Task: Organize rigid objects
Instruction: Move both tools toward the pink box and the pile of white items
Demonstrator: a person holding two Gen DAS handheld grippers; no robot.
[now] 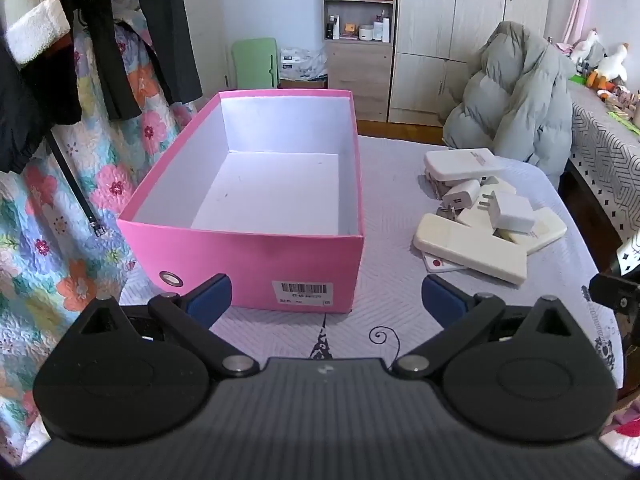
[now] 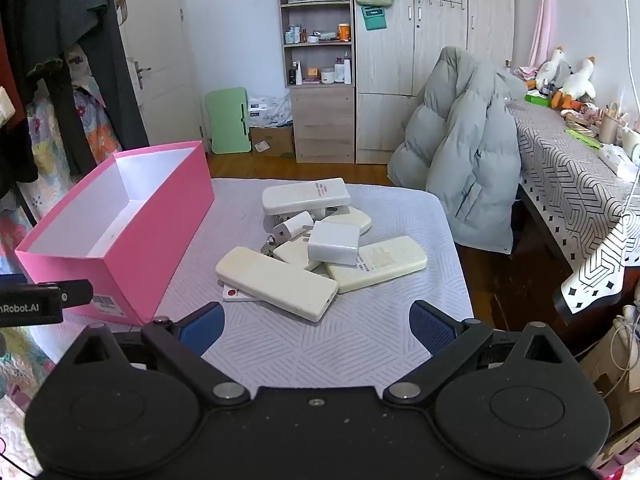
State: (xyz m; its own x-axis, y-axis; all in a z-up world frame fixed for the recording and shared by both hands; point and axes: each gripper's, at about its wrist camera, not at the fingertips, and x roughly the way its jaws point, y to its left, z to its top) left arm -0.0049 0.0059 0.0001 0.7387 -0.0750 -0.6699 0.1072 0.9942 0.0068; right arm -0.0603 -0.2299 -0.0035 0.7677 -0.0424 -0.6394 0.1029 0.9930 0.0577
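Hanging at the far left are dark garments (image 1: 132, 40) in front of a flowered quilt (image 1: 80, 208). Just to their right, a pink box (image 1: 256, 256) is sitting on the counter (image 1: 392, 184), which is wearing a pale patterned cloth; the box is standing open with a white, bare inside and a barcode label on its near end wall.

The left tool (image 1: 326, 302) is hovering just short of that near wall, angled downward, its blue pads (image 1: 210, 300) spread wide with nothing between them.

Right of the box, apart from it, a heap of white rigid objects (image 2: 316, 240) is lying near the middle of the counter. A long cream remote (image 2: 276, 288) is lying at the front of the heap, partly covering a small flat white piece with a red dot (image 2: 236, 293). Behind it, white plug adapters (image 2: 334, 242) are sitting on top of the pile, another cream remote (image 2: 380, 264) is slanting out to the right, and a white remote (image 2: 304, 196) is resting across the back.

The right tool (image 2: 316, 324) is hanging in front of the heap, also tilted down, released and wide, gripping nothing; the near end of the front remote is lying just beyond its fingers.

Further right, a grey puffer jacket (image 2: 464, 152) is draped over a chair past the counter's far corner, and a second table with a black-and-white patterned cloth (image 2: 568, 184) is carrying toy geese (image 2: 576, 80) at its far end.
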